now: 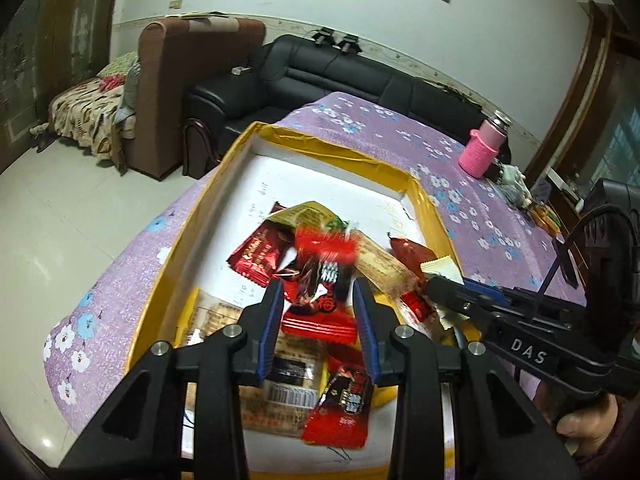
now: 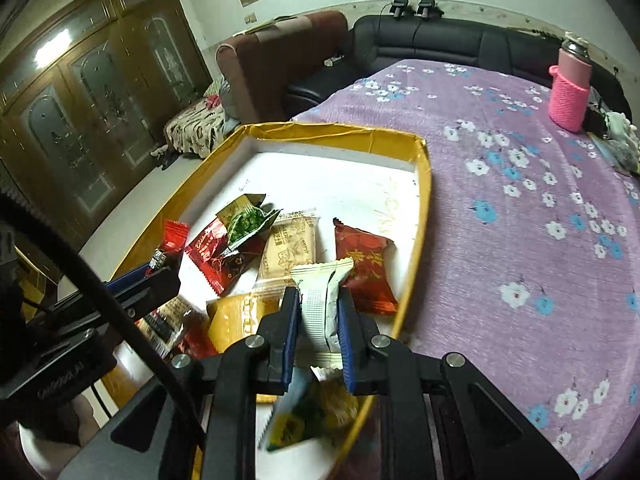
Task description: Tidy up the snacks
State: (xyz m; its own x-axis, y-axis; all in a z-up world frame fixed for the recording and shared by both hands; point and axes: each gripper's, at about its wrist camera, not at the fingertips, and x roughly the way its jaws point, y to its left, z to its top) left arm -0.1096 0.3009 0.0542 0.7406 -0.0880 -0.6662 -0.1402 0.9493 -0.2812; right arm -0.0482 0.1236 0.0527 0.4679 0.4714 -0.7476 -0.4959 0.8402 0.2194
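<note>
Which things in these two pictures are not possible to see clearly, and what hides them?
- Left wrist view: the red snack packet between the jaws of the left gripper is motion-blurred at its top; its print is unreadable.
- Left wrist view: packets at the near end of the yellow box lie behind the gripper body.
- Right wrist view: the white packet in the right gripper covers the snacks beneath.
- Right wrist view: the green packet is blurred.

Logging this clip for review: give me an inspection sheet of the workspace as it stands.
Surface: purple floral cloth.
Job's things: yellow-rimmed tray holding mixed snack packets.
Clutter: pink bottle at the far edge.
Grippers: left gripper shut on red-black packet; right gripper shut on white packet.
Cables: black cable by the left gripper.
Surroundings: black sofa, brown armchair.
</note>
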